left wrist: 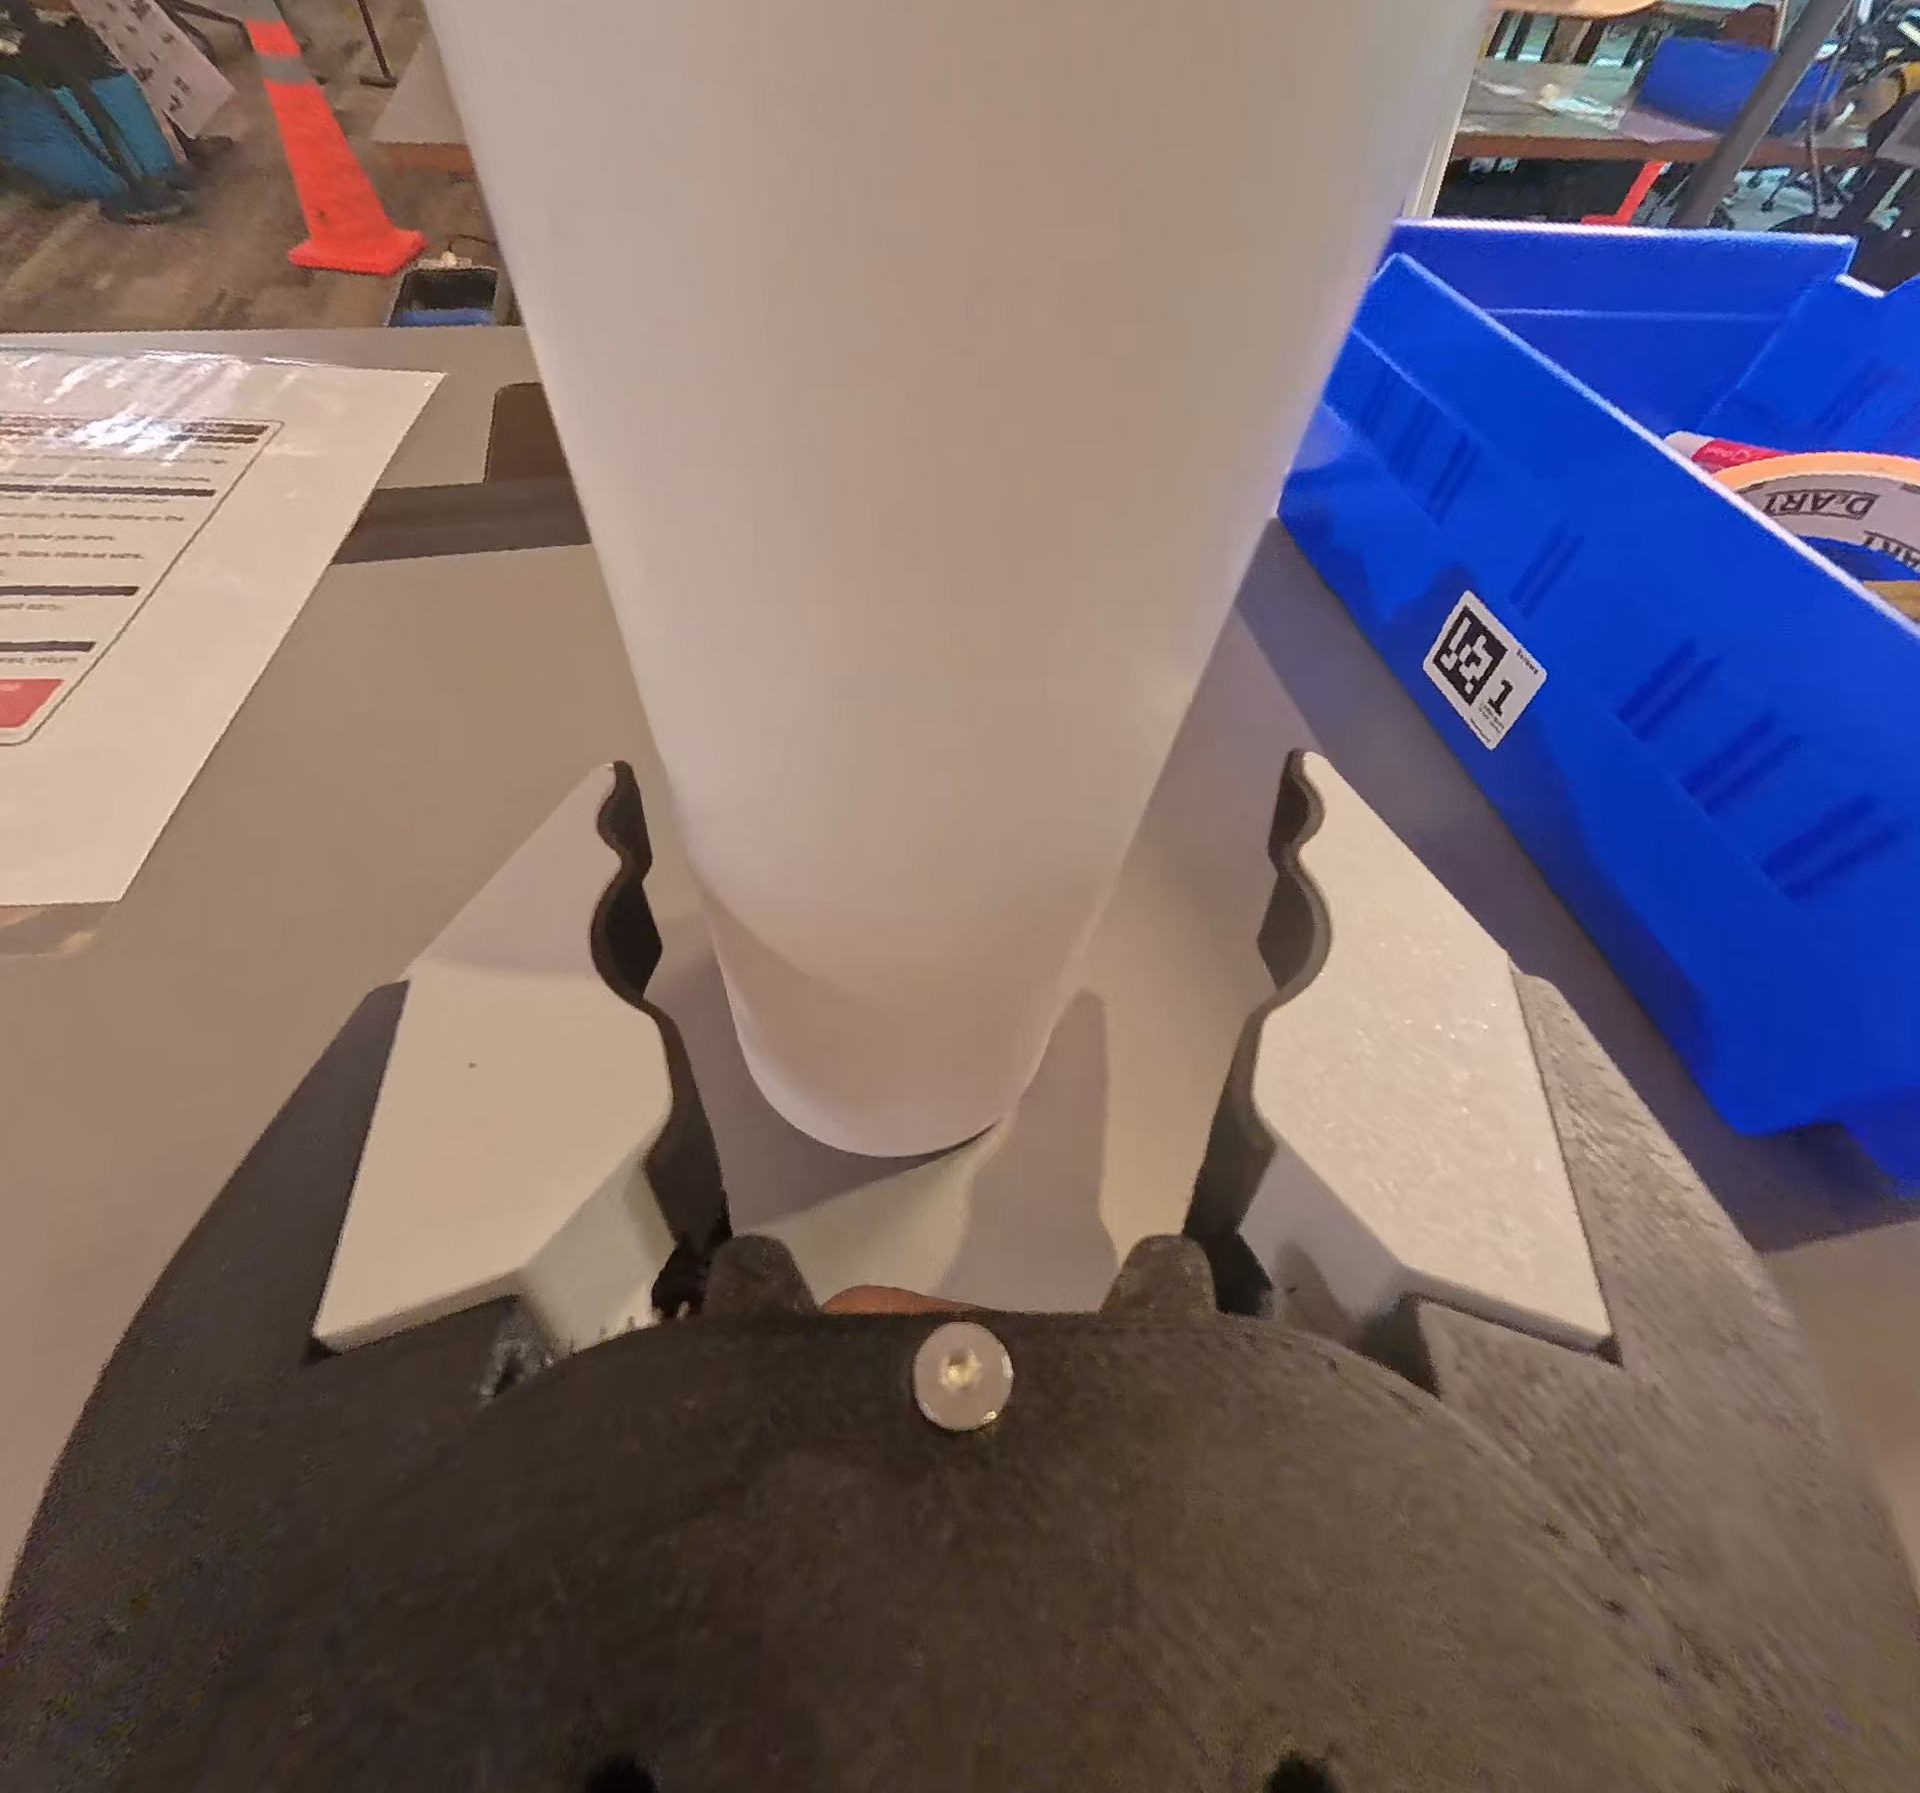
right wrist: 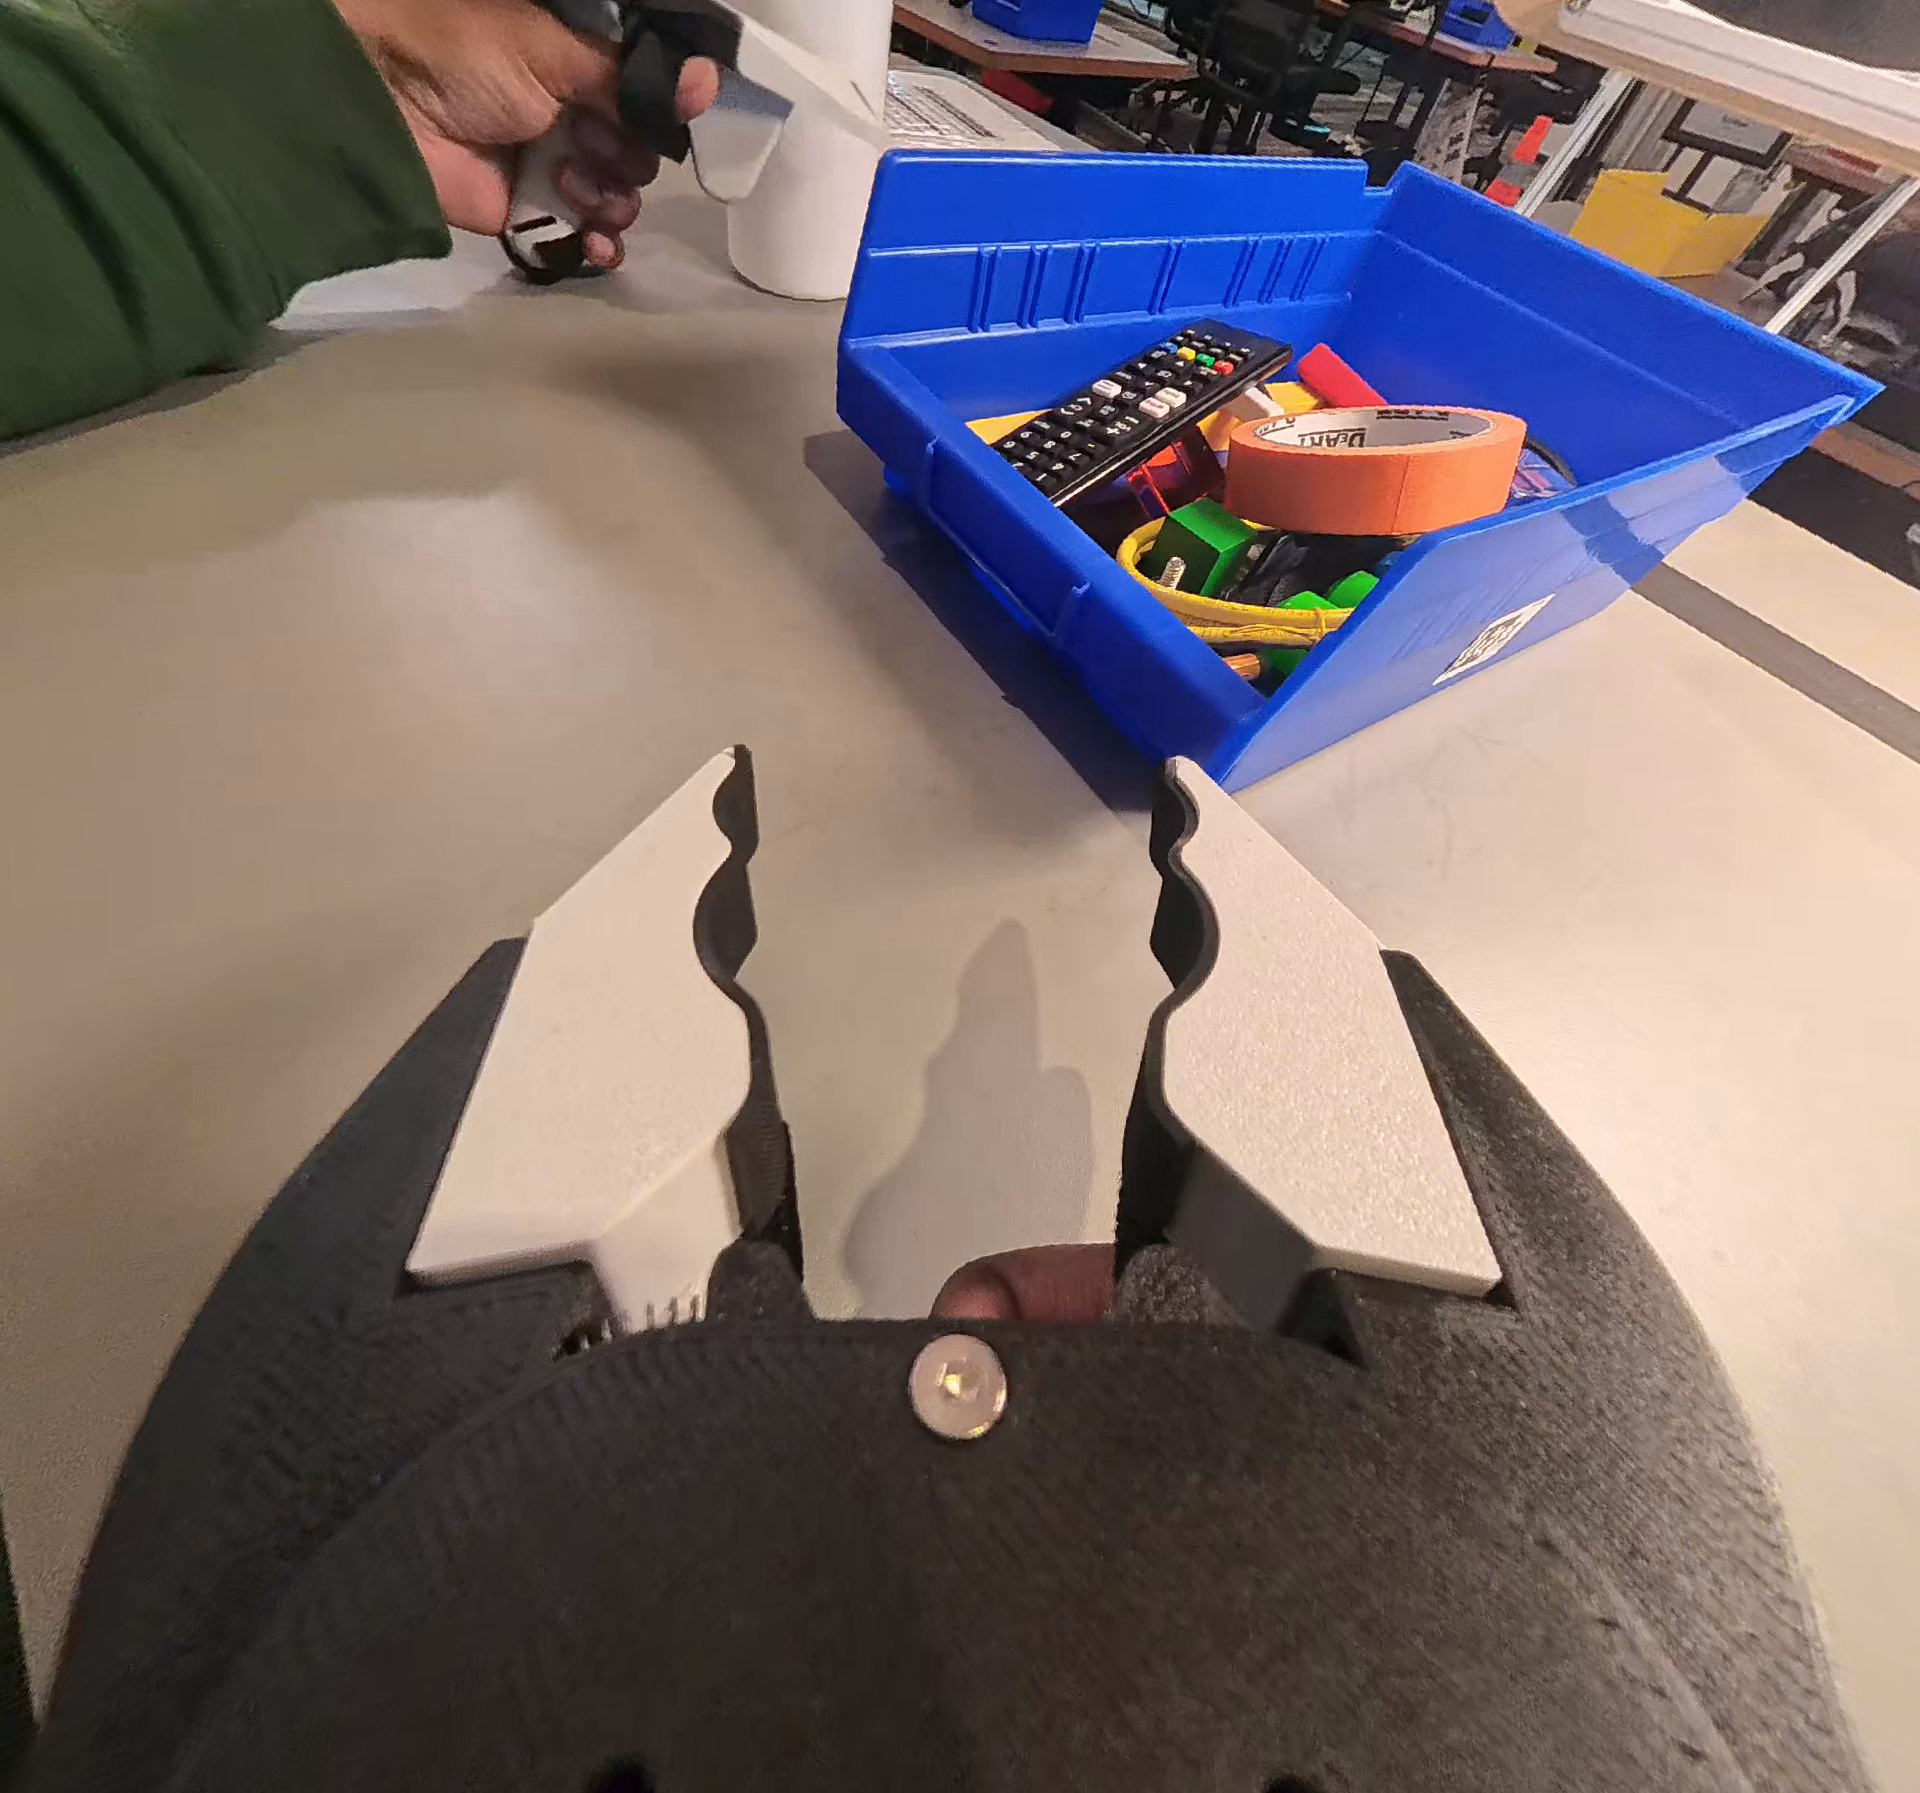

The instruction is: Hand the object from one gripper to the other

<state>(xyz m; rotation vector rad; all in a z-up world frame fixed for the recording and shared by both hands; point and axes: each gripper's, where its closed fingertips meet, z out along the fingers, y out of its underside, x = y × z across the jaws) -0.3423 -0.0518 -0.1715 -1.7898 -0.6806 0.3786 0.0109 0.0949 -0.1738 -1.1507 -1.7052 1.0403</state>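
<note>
1. Standing upright on the grey bench (left wrist: 312,912), a tall white cup (left wrist: 935,496) sits between the two fingers of the left claw (left wrist: 956,808), its long axis vertical, its narrow base down on the bench and its wider part rising out of the top of the left wrist view.
2. The left claw is spread wide; the left finger (left wrist: 540,1016) seems to touch the cup's wall or nearly so, though the close angle makes that hard to judge, and the right finger (left wrist: 1382,1016) stands clear of it.
3. From the right wrist view, the same cup (right wrist: 800,81) stands far off beside the back corner of a blue bin (right wrist: 1091,216), with a hand (right wrist: 488,91) in a green sleeve (right wrist: 156,185) holding the left claw against it.
4. The right claw (right wrist: 951,787) is released and grasps nothing, hovering over bare bench well apart from the cup.
5. In the bin lie a black remote (right wrist: 1132,413), an orange tape roll (right wrist: 1371,476) and small coloured pieces.
6. A laminated sheet (left wrist: 135,580) lies on the bench left of the cup.
</note>
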